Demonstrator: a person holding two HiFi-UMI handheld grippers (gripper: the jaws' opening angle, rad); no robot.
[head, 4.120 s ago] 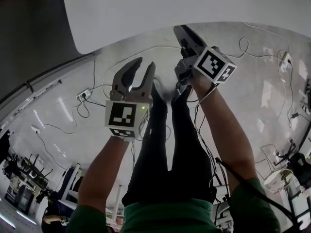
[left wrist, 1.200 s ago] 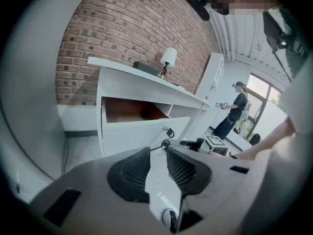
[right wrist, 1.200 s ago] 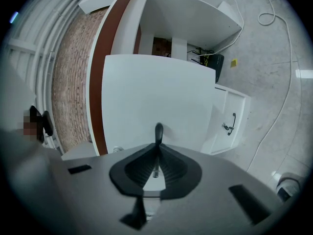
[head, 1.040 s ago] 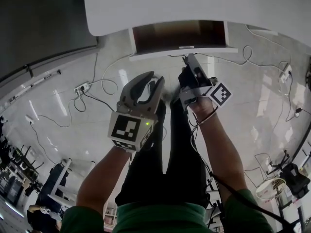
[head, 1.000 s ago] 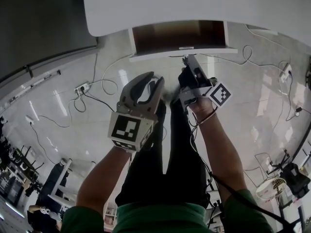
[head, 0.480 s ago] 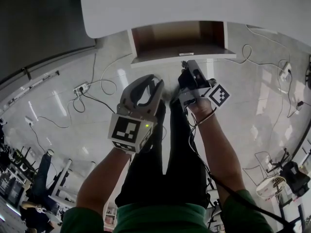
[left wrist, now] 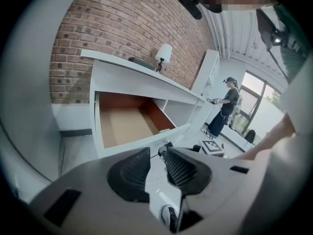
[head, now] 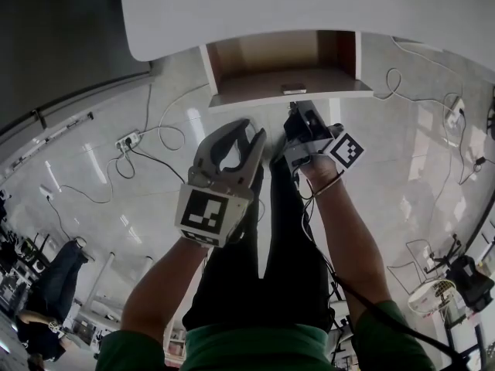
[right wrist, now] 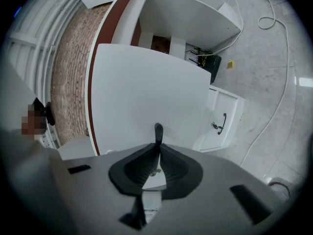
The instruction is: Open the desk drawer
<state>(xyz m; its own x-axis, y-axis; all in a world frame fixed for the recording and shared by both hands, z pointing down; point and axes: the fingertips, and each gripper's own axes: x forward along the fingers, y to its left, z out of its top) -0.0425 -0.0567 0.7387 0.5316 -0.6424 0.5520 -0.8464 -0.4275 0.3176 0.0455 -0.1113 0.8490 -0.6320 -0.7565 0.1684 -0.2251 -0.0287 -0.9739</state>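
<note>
Fig., head view, as I see it: desk (head: 309, 6) spans top of frame. Drawer (head: 278, 56) sticks out under its edge, top ctr; handle (head: 292, 90) mid-front. On floor: power strip (head: 128, 140) w/ cables (head: 165, 122) at L, more cables (head: 396, 74) upper R.

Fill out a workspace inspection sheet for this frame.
Surface: white desk top, a lamp on it.
Job's things: drawer pulled out, nothing seen inside; handle on its front.
Clutter: nothing seen.
Grippers: left gripper open, empty; right gripper tips on the handle, jaws just opening.
Cables: several cables loose on the floor, one power strip.
Surroundings: brick wall, a person standing far off.
</note>
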